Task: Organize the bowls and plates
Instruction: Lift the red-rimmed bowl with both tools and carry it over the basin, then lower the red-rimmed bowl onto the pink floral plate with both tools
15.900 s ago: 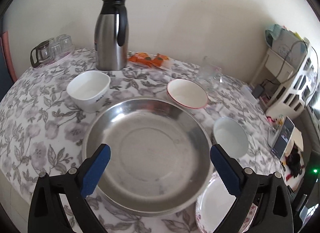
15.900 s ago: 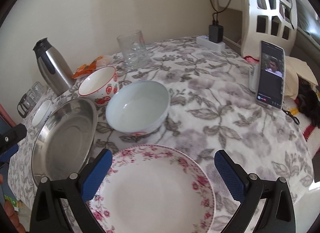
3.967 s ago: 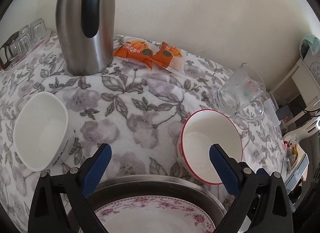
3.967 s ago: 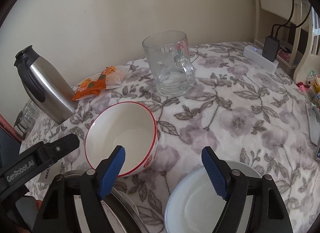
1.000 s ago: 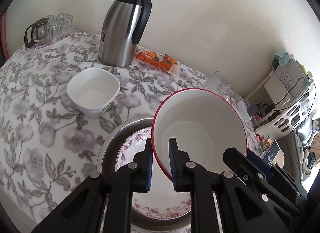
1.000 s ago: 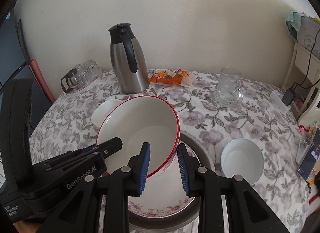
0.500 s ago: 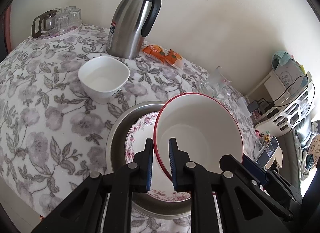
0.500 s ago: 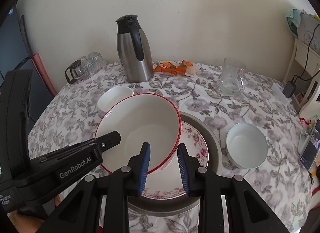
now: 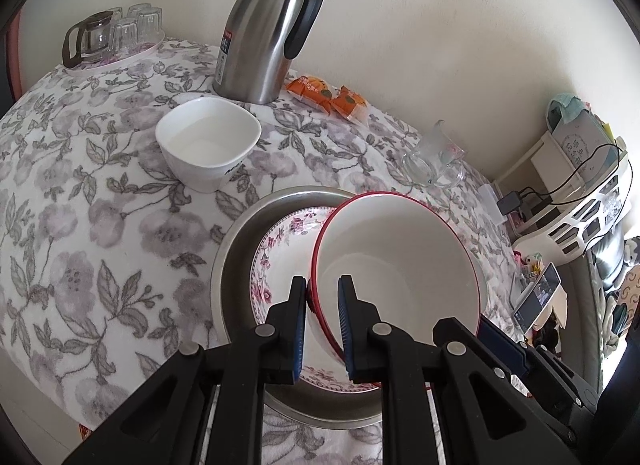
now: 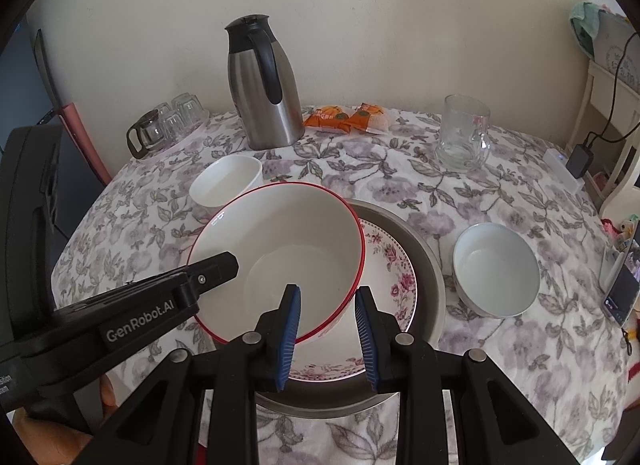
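- Left wrist view: the left hand-held gripper [image 9: 323, 319] was clenched on the near rim of the red-rimmed bowl [image 9: 400, 265], one finger inside the wall and one outside.
- The bowl hung tilted over the floral plate [image 9: 276, 261], which lay inside the steel basin [image 9: 232, 265] on the worktop [image 9: 80, 205].
- A white square bowl [image 9: 208, 145] stood near the basin, in front of the steel flask [image 9: 264, 25]. The flask label could not be read.
- Right wrist view: the right hand-held gripper [image 10: 327, 327] straddled the same bowl [image 10: 280, 249] at its near rim. The outer finger showed a gap to the wall, so whether this grip was tight cannot be told.
- The left unit's body carried the text "GenRobot.AI".
- A pale round bowl [image 10: 496, 269] waited on the worktop just beside the basin.
- Risk, judged: two thin rim grips on a tilted bowl could slip. Uneven release could drop the bowl edge-first onto the plate and chip either piece.
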The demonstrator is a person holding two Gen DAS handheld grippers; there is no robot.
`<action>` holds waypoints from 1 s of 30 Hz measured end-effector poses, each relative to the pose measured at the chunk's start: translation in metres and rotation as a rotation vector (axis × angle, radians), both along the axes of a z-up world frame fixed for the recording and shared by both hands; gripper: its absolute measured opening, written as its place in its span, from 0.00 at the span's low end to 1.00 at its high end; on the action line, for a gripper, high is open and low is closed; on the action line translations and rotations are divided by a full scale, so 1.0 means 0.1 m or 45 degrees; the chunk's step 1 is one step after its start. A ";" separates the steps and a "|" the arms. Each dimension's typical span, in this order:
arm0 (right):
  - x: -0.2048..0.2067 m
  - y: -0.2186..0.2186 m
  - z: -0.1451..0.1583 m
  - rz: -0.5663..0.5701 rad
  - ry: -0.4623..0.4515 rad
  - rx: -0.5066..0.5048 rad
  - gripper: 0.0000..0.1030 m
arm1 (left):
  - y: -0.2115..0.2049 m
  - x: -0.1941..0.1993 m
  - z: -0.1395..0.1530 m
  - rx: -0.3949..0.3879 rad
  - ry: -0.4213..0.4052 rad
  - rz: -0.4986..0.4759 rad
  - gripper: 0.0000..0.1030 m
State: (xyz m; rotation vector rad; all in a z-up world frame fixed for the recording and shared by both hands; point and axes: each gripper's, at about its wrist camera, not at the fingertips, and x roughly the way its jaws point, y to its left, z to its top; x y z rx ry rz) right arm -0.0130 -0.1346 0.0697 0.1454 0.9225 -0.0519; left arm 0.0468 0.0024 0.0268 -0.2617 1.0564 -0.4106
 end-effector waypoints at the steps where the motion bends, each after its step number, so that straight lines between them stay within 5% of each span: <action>1: 0.00 -0.01 -0.01 0.000 0.004 0.003 0.29 | -0.01 0.00 -0.01 0.001 0.004 -0.001 0.16; 30: 0.15 -0.23 -0.44 -0.066 0.147 0.075 0.30 | -0.22 0.09 -0.35 0.075 0.088 -0.039 0.17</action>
